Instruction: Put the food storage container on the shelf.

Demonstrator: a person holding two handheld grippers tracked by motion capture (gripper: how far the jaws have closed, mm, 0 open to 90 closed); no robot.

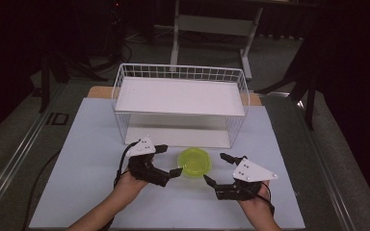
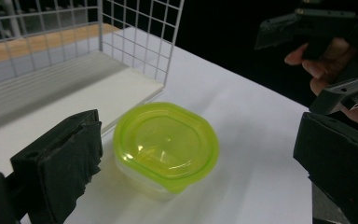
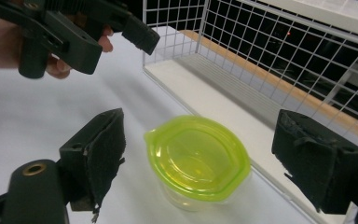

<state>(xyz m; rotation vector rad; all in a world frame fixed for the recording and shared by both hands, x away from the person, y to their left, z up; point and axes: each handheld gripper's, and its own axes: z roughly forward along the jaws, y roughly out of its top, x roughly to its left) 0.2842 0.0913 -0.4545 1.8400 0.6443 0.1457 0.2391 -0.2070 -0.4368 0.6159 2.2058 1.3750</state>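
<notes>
A small clear tub with a lime-green lid [image 1: 194,162] stands on the white mat, just in front of the white wire rack [image 1: 183,72]. My left gripper [image 1: 172,160] is open at the tub's left, its jaws apart and close to the lid rim. At the tub's right, my right gripper [image 1: 215,168] is open too, a short gap away. In the left gripper view the tub [image 2: 165,147] lies between my wide-spread pads [image 2: 65,158]. The right gripper view shows the tub [image 3: 198,158] between its own spread pads [image 3: 100,154], untouched.
The rack has an upper white shelf [image 1: 178,96] and a lower board [image 1: 173,137] open toward me. The white mat [image 1: 77,159] has free room left, right and in front. A cable [image 1: 38,183] runs along the left table edge. Desk legs [image 1: 175,43] stand behind.
</notes>
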